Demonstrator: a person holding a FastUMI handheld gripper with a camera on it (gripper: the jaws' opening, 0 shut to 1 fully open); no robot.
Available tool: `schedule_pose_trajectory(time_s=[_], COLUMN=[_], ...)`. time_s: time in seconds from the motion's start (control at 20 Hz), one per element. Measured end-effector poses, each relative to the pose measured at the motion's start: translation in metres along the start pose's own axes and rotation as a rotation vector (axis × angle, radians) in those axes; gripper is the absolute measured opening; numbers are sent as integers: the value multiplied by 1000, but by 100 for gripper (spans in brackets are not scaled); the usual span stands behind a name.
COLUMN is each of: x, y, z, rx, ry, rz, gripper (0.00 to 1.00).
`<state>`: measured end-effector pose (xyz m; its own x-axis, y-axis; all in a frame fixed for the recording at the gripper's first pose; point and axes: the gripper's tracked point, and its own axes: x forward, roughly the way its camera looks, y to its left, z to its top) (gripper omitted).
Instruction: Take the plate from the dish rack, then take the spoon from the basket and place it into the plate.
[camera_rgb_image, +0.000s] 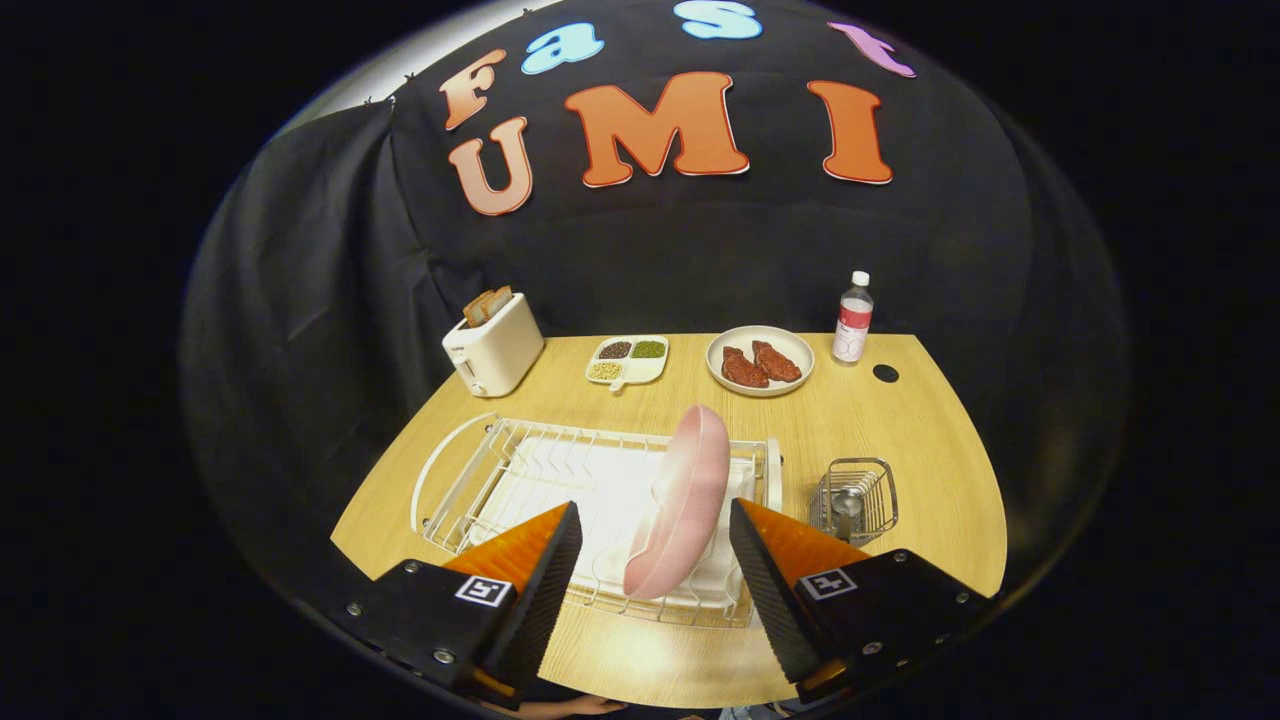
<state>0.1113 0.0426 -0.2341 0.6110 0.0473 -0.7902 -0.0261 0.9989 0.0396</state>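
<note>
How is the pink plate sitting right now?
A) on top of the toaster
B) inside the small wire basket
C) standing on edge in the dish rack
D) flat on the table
C: the pink plate stands on edge in the dish rack, between the open tool's fingers, neither visibly touching it.

gripper (655, 540) | fingers spread wide — pointing forward | nothing touching either pad

Staged kitchen booth; black cloth wall (700, 250), toaster (495, 345), dish rack (520, 470).
</note>
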Motion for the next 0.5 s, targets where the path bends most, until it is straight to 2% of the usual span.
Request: schedule_pose_trajectory(time_s=[0.2,0.5], x=[27,60], y=[-15,-24], z=[-11,-23], rx=[12,59], ry=[83,181], rz=[-52,-86], gripper=[89,87])
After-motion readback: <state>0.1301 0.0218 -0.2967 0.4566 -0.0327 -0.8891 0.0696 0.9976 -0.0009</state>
